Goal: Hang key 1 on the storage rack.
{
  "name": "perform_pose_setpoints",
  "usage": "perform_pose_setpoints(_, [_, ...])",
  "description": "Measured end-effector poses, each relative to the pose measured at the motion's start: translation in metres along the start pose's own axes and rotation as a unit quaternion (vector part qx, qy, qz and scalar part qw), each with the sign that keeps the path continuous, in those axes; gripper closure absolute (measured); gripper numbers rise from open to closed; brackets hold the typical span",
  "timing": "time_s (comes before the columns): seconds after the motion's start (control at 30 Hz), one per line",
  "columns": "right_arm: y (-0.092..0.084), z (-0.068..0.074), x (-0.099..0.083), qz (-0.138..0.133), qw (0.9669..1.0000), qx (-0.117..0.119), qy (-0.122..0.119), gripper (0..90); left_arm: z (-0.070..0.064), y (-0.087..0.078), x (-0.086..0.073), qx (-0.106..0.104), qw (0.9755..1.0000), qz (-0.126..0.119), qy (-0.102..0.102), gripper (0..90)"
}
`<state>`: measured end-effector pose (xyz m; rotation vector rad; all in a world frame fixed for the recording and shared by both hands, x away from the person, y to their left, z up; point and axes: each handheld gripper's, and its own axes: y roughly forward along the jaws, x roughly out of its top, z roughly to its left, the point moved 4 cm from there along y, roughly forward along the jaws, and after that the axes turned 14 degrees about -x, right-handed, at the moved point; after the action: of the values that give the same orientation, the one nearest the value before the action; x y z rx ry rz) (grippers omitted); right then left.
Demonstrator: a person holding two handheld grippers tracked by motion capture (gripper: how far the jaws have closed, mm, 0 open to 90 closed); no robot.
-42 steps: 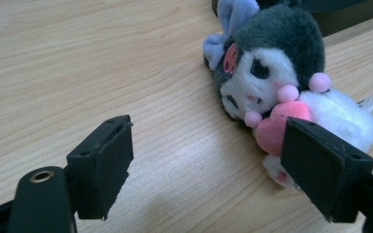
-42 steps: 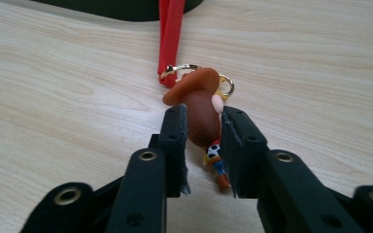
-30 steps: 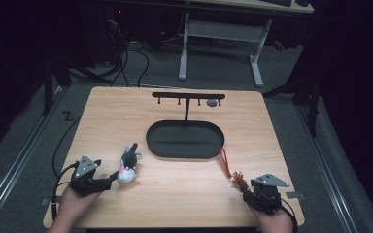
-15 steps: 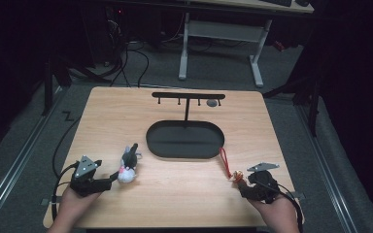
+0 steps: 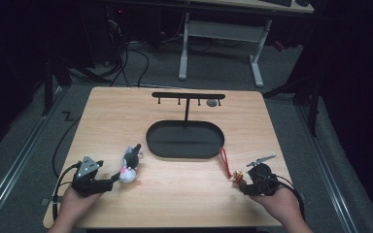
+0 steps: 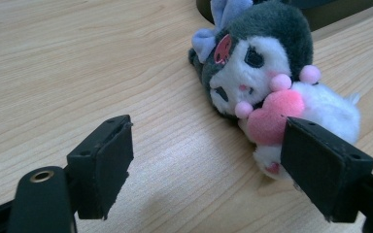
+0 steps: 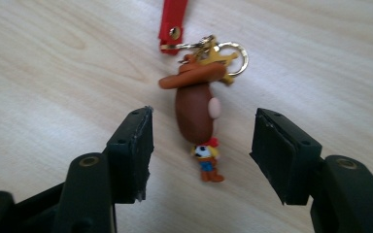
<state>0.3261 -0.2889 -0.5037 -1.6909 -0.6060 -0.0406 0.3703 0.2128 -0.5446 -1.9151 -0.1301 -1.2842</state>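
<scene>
A small plush toy [image 5: 128, 167] with a dark head, white body and pink heart [image 6: 267, 82] lies on the wooden table [image 5: 184, 194], left of centre. My left gripper [image 5: 111, 182] is open just in front of it [image 6: 209, 145], one pad beside the plush body and not pressing it. At the right lies a keychain: a brown cowboy figure [image 7: 196, 107] on a gold ring and red strap [image 5: 225, 160]. My right gripper [image 5: 243, 183] is open and its jaws have just been opening. The figure lies between its pads [image 7: 205, 128], untouched.
A black oval tray [image 5: 184, 141] sits mid-table, with a black T-shaped hook rack [image 5: 188, 96] rising behind it and a small grey item [image 5: 212, 103] hanging from the bar. The red strap's far end reaches the tray's right rim. Cables trail from both grippers.
My right gripper has shifted a little forward and left toward the keychain figure, and tilted. The left gripper and the plush have stayed put.
</scene>
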Motion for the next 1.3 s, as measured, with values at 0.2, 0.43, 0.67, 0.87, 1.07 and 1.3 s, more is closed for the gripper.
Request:
perform_pose_setpoints(0.2, [0.005, -0.002, 0.001, 0.012, 0.9998, 0.018, 0.005, 43.2, 0.0, 0.0, 0.0, -0.001, 1.0, 0.003, 0.001, 19.7])
perform_pose_setpoints(0.43, [0.012, -0.002, 0.003, 0.021, 0.9991, 0.038, 0.003, 43.3, 0.0, 0.0, 0.0, -0.003, 1.0, 0.003, 0.001, 19.7])
perform_pose_setpoints(0.67, [0.017, -0.001, 0.003, 0.028, 0.9988, 0.04, -0.002, 47.0, 0.0, 0.0, -0.001, -0.003, 1.0, 0.004, 0.001, 19.7])
perform_pose_setpoints(0.87, [0.022, 0.001, 0.002, 0.032, 0.9989, 0.034, -0.008, 51.1, 0.0, 0.0, -0.001, -0.003, 1.0, 0.006, 0.002, 19.7])
perform_pose_setpoints(1.07, [0.026, 0.002, 0.002, 0.033, 0.9988, 0.034, -0.008, 57.6, 0.0, 0.0, -0.001, -0.004, 1.0, 0.007, 0.002, 19.7])
perform_pose_setpoints(1.3, [0.022, 0.004, 0.003, 0.029, 0.9983, 0.051, 0.002, 66.8, 0.0, 0.0, -0.001, -0.003, 1.0, 0.005, 0.001, 19.8])
